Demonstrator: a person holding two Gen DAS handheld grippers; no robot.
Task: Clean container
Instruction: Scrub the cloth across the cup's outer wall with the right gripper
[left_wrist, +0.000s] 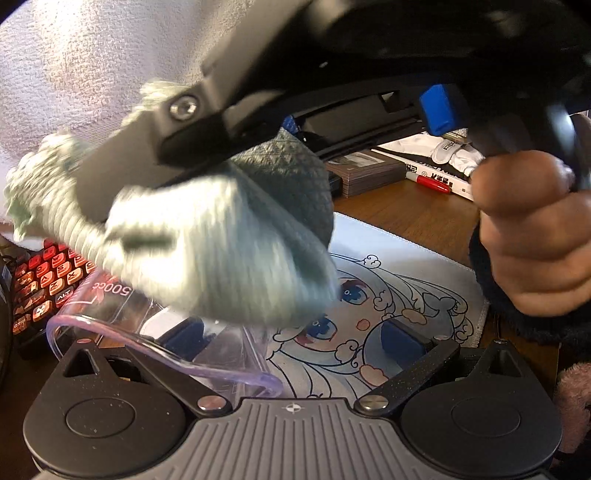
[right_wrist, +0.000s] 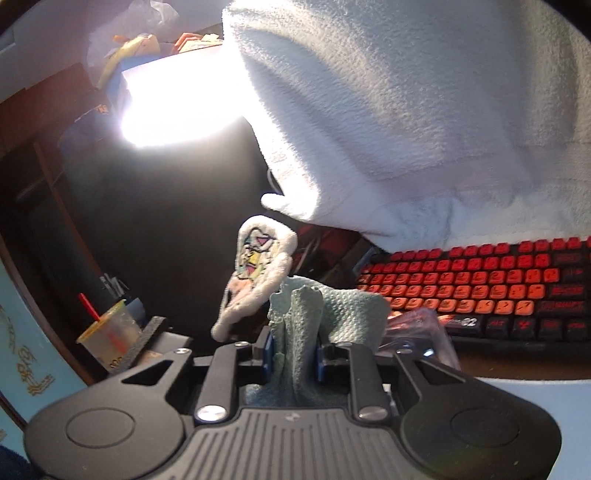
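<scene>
A clear plastic measuring cup (left_wrist: 122, 317) marked 500cc lies tilted at the lower left, its rim toward the left wrist camera. My left gripper (left_wrist: 297, 334) stands open and wide. Its left pad (left_wrist: 195, 332) shows through the cup's wall, and its right pad (left_wrist: 399, 334) is clear of the cup, over the printed mat. My right gripper (left_wrist: 110, 192), held by a hand (left_wrist: 535, 229), reaches in from the upper right, shut on a grey-green cloth (left_wrist: 221, 251) bunched just above the cup's mouth. In the right wrist view the cloth (right_wrist: 295, 325) sits pinched in the right gripper (right_wrist: 294, 356), and the cup (right_wrist: 417, 328) shows just right of it.
A red-keyed keyboard (right_wrist: 480, 288) lies beyond the cup under a hanging white fleece (right_wrist: 406, 110). A cartoon-print desk mat (left_wrist: 388, 295) covers the wooden desk. Books and a red marker (left_wrist: 428, 182) lie at the back. A plush toy (right_wrist: 258, 273) and a straw cup (right_wrist: 110, 332) are at left.
</scene>
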